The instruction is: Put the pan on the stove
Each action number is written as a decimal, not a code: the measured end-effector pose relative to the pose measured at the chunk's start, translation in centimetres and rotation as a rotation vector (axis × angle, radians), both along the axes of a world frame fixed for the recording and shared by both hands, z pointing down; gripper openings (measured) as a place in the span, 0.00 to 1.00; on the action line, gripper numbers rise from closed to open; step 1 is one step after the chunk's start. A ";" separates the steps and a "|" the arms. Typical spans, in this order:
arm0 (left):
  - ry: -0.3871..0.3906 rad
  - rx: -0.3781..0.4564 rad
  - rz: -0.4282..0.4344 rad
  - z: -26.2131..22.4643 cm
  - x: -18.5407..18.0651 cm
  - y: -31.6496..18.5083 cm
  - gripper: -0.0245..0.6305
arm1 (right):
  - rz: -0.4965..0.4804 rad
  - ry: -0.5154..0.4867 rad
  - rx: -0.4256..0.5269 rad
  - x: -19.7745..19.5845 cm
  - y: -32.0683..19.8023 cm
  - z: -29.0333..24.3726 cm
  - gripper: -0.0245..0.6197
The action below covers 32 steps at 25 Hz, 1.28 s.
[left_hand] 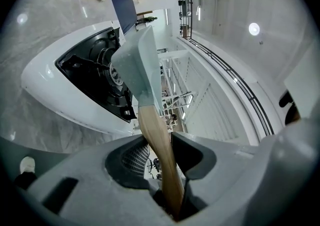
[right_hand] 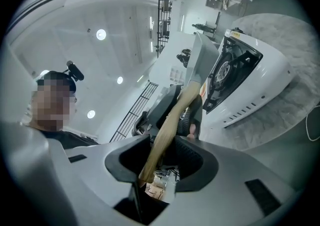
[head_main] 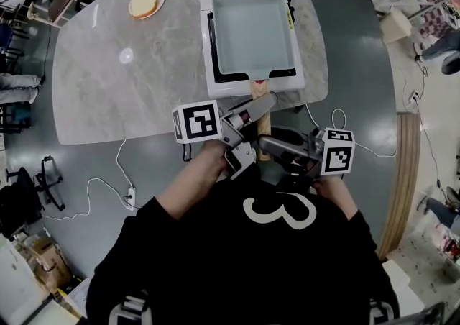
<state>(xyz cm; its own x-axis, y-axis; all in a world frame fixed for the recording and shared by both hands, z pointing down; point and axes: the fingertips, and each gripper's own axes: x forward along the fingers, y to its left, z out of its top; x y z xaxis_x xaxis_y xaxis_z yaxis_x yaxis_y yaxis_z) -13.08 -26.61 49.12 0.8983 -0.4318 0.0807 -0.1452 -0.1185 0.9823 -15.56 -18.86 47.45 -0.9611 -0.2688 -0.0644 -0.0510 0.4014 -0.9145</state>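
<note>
Both sides gripped: left claw and right claw each clamp the wooden handle; beyond, the pan lies over the stove on the counter. Letting go before it seats flat could tip it handle-down.

Tabletop left of the stove lies bare, save a bread plate far off.

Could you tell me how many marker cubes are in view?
2: one cube on the left gripper, left of the pan handle; another on the right gripper, right of it. None seems hidden.
</note>
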 end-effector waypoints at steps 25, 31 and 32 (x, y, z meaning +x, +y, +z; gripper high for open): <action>-0.001 -0.060 0.010 2.2 0.5 -0.3 0.27 | 0.031 0.019 -0.060 0.4 -0.5 1.5 0.26; -0.024 -0.060 0.009 2.9 0.8 -0.2 0.27 | 0.027 0.029 -0.068 0.6 -0.5 2.3 0.26; -0.027 -0.061 0.010 3.0 0.7 -0.2 0.27 | 0.027 0.030 -0.071 0.5 -0.5 2.4 0.26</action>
